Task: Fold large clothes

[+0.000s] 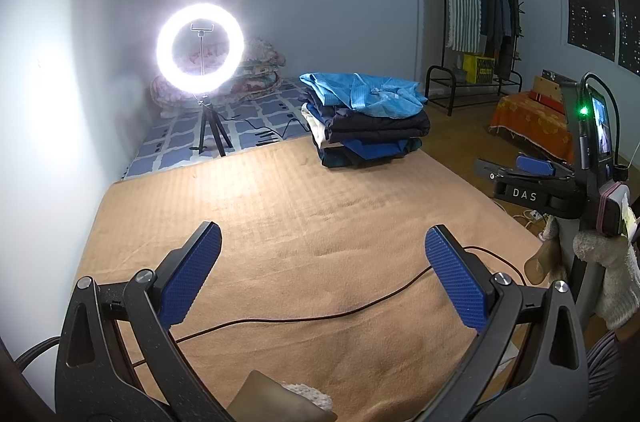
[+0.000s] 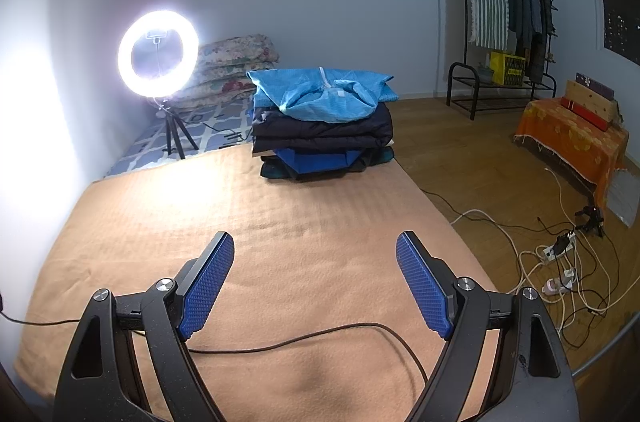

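Both pairs of blue-padded fingers stood wide apart with nothing between them: the left gripper (image 1: 323, 242) and the right gripper (image 2: 315, 250) each hovered over the tan blanket (image 2: 280, 214), gripping nothing. Beneath them a thin dark cable (image 2: 320, 336) trailed across the blanket, passing under the fingers (image 2: 208, 286) of the right gripper.

Seen from the left wrist view, the right gripper's black body carried the white letters "DAS" (image 1: 525, 195); no other writing could be read.

Straight ahead of both grippers and well apart from the fingertips, at the far edge of the blanket, sat the stack of folded clothes (image 2: 324, 126): a light blue garment (image 2: 320, 92) on top, dark ones below it, a brighter blue one near the bottom. To the stack's left a lit ring light (image 2: 158, 58) stood on a small tripod. Off to the right, a black clothes rack (image 2: 508, 2) held hanging garments, near a low piece draped in orange cloth (image 2: 568, 138).
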Demonstrator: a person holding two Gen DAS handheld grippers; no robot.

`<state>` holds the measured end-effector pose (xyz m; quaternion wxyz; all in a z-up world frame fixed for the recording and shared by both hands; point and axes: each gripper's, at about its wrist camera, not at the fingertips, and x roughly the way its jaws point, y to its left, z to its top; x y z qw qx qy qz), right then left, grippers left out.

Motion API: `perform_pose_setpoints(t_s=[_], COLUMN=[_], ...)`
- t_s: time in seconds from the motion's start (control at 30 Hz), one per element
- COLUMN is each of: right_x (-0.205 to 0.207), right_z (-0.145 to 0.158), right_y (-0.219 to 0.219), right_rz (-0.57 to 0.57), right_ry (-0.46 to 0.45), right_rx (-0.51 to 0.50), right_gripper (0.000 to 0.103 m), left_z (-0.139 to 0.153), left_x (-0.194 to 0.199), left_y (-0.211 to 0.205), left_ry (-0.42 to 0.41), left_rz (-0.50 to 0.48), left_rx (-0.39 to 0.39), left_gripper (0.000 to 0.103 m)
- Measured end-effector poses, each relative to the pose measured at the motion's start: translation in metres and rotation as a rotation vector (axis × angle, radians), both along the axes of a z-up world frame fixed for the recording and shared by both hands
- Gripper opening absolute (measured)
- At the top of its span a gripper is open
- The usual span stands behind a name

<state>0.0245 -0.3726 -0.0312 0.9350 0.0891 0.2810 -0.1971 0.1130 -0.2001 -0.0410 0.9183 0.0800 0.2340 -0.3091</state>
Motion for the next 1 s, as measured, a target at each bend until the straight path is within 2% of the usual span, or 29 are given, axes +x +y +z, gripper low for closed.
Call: perform_pose_setpoints(t_s=[0.77,1.0], right_x=[0.002,0.003], right_z=[-0.003,-0.005], right_y=[0.001,0.001], right_rz=[-0.001,0.0], right_ry=[0.006,0.008], right_rx=[0.016,0.022], right_gripper=[0.083,0.083], left_z=[0.008,0.014], left_x=[0.005,0.005], left_y=[0.005,0.008], left_ry=[-0.019,-0.123], left_rz=[0.002,0.044], left_rx=[-0.009,-0.006], left_gripper=[0.103,0.103])
